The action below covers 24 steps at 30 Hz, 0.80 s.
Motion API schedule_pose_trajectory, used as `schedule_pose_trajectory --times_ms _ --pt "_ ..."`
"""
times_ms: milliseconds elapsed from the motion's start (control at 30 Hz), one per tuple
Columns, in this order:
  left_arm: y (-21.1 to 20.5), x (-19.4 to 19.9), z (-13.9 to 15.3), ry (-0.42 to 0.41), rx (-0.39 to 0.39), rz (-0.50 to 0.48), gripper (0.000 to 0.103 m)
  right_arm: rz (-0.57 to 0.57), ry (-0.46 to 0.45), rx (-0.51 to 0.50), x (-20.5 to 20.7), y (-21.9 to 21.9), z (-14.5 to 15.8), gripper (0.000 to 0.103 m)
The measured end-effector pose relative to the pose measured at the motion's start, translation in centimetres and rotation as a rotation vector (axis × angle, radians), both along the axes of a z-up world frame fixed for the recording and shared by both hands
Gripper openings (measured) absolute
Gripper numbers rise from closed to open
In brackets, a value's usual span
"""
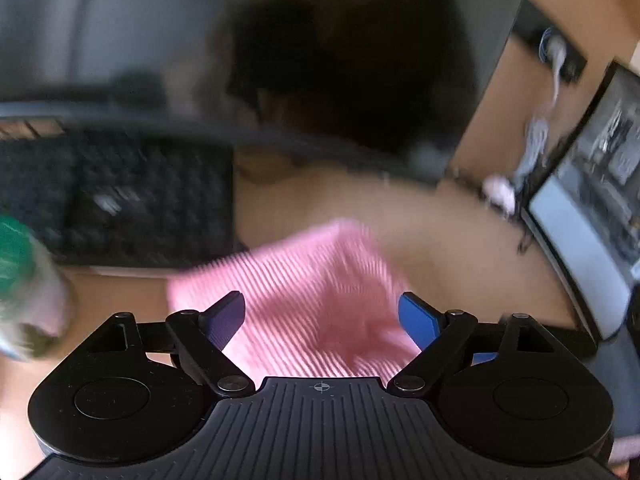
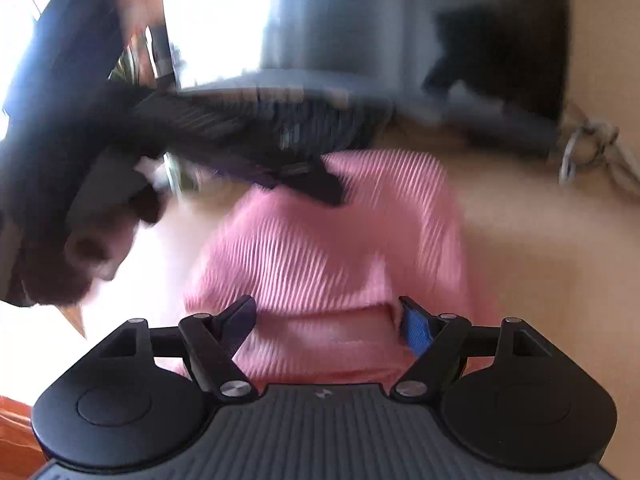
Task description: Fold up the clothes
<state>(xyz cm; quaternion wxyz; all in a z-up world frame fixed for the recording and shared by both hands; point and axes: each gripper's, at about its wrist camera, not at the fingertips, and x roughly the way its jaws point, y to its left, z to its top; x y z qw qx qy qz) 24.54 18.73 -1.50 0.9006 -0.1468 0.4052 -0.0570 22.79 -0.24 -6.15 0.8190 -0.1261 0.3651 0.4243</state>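
Note:
A pink ribbed garment (image 1: 312, 280) lies bunched on the tan table (image 1: 460, 240), blurred in both views. My left gripper (image 1: 322, 304) hovers over its near part, jaws wide open, the cloth below and between them but not pinched. In the right wrist view the same garment (image 2: 340, 248) fills the centre, with a folded edge near my right gripper (image 2: 326, 306), which also stands open with no pad pressing on the cloth. The left gripper (image 2: 308, 184), held by a hand (image 2: 80, 256), reaches in from the upper left over the garment's far edge.
A black keyboard (image 1: 120, 200) sits left of the garment, in front of a large dark monitor (image 1: 160, 40). A second screen (image 1: 580, 220) stands at the right, with a grey cable (image 1: 536, 140) beside it. A green-and-white object (image 1: 20, 280) lies at the left edge.

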Motion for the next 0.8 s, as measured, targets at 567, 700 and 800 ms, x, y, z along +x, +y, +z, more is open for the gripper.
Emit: schedule_pose_trajectory --times_ms 567,700,800 --pt "0.5 -6.3 -0.7 -0.134 -0.172 -0.099 0.088 -0.314 -0.139 -0.048 3.2 -4.5 3.2 0.091" --pt "-1.6 -6.5 -2.6 -0.087 -0.059 -0.058 0.087 -0.243 -0.199 -0.196 5.8 -1.4 -0.6 0.091" --pt "-3.3 -7.3 -2.2 -0.087 0.021 -0.003 0.088 -0.272 -0.243 -0.232 6.3 -2.5 -1.0 0.091"
